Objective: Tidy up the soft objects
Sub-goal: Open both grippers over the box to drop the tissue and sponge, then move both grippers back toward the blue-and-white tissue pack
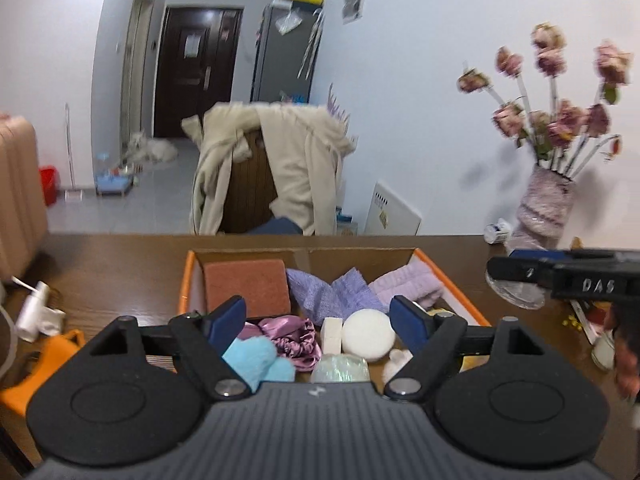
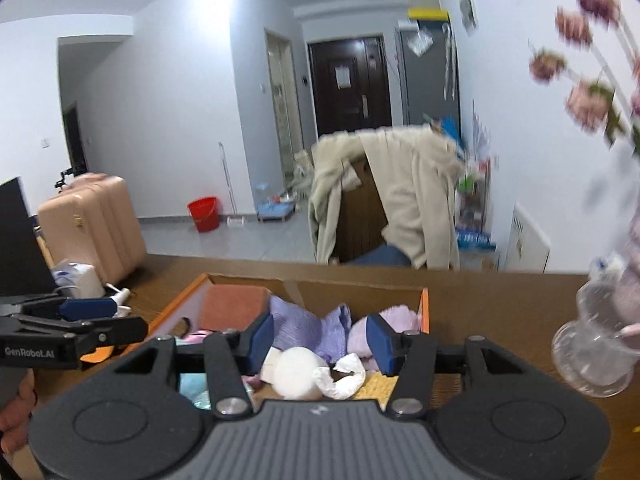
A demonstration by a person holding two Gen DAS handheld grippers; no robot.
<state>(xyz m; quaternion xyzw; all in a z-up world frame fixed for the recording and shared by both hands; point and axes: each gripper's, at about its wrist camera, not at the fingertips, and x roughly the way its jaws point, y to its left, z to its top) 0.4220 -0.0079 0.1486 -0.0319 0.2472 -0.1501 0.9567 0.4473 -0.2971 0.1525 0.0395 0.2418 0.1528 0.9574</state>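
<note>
On the dark wood-grain tabletop [image 1: 120, 264], bare board ran to the left of the orange-edged cardboard box [image 1: 185, 280], up to a white plastic bottle [image 1: 38, 312] lying near the left edge. A strip of bare wood also lay between the box's far wall and the tabletop's far edge. The left gripper [image 1: 318, 320] hung over the near part of the box with its blue-padded jaws spread wide and nothing between them.

Inside the box, from left to right, lay a rust-red rectangular sponge [image 1: 246, 286] with a coarse face, a fluffy light-blue plush piece [image 1: 256, 360], a shiny crumpled mauve satin scrunchie [image 1: 294, 336], a lilac waffle-weave cloth [image 1: 328, 292], a small white block [image 1: 332, 334], a smooth white round puff [image 1: 367, 334] and a ribbed pale-purple plush band [image 1: 408, 282]. They were packed close, several touching.

The right gripper [image 2: 320, 344] was likewise poised above the box's near right part, jaws wide apart and holding nothing; through them showed the round puff and a crumpled white tissue-like scrap [image 2: 344, 376].

To the right of the box stood a clear glass goblet [image 2: 592, 352], then a mottled pink vase [image 1: 546, 204] of dried pink flowers [image 1: 560, 120] against the white wall.
</note>
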